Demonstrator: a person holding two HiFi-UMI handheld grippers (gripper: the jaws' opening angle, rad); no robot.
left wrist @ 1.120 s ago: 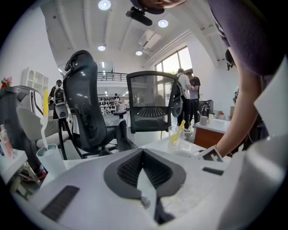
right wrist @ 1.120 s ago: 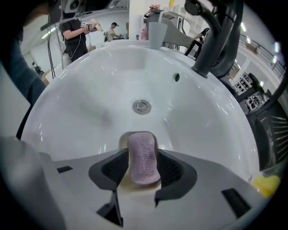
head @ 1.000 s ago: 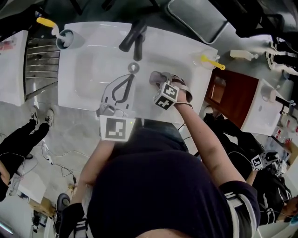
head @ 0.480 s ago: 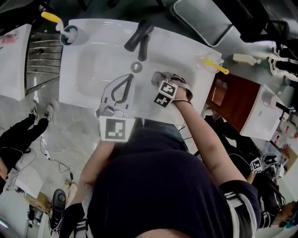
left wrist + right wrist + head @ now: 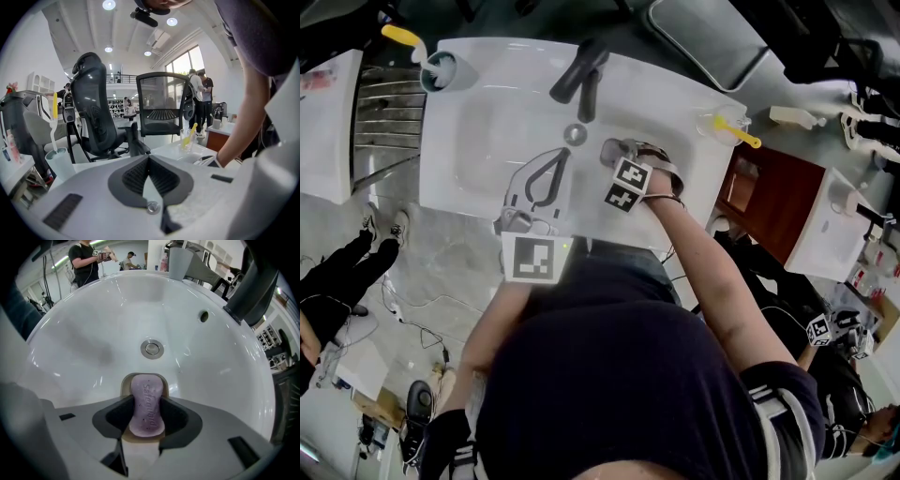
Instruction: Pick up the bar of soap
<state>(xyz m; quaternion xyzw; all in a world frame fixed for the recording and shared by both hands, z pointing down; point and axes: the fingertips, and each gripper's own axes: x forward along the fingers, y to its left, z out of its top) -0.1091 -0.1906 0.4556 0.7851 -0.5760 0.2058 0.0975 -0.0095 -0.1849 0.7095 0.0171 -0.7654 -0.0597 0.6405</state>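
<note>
The bar of soap (image 5: 146, 397), purple with raised lettering, is seen in the right gripper view lying on a tan soap dish (image 5: 124, 381) on the near slope of the white sink (image 5: 89, 319). It is clasped by the right gripper (image 5: 147, 409): the dark pads are pressed against both long sides of the bar, and the jaws are held apart only by its width. Whether the bar is lifted clear of the dish cannot be told. The drain (image 5: 152, 348) is found just beyond the dish, and an overflow hole (image 5: 203, 316) is set in the far wall.

In the head view the right gripper (image 5: 615, 150) is reached into the right part of the sink (image 5: 469, 141), near the drain (image 5: 575, 134) and below the dark tap (image 5: 578, 75). The left gripper (image 5: 561, 156) is held over the near middle of the basin. In its own view, the left gripper (image 5: 149, 159) is seen with its jaws brought together at the tips, and nothing is held between them.
</note>
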